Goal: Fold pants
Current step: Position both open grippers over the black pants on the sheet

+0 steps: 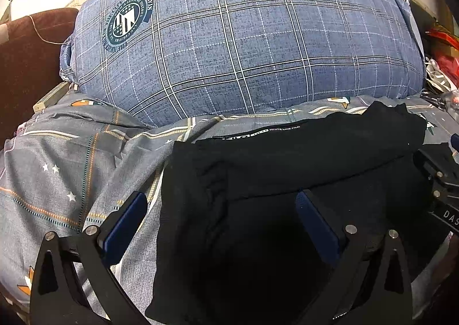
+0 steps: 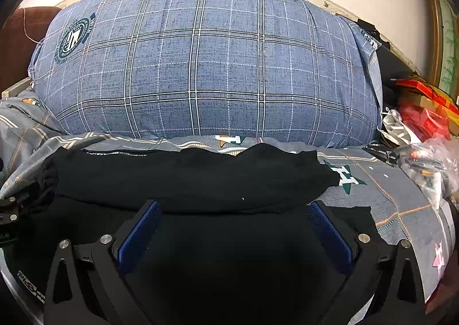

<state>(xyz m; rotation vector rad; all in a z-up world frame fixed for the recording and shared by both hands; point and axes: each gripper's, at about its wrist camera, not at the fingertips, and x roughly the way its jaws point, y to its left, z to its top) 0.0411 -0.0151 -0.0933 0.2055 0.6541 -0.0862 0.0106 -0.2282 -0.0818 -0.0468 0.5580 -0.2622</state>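
While the black pants point(image 1: 287, 170) are lying folded on the bed point(image 1: 57, 170), the left hand-held gripper point(image 1: 221, 201) and right hand-held gripper point(image 2: 233, 210) are hovering above them, gaping wide, gripping nothing.

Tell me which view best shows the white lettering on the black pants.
The left wrist view: the white lettering on the black pants is larger and sharper there. In the right wrist view, the same lettering appears smaller, toward the left.

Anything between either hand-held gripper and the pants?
Nothing visible. The left hand-held gripper and right hand-held gripper both hang open right over the black pants on the bedsheet; the plaid pillow lies behind.
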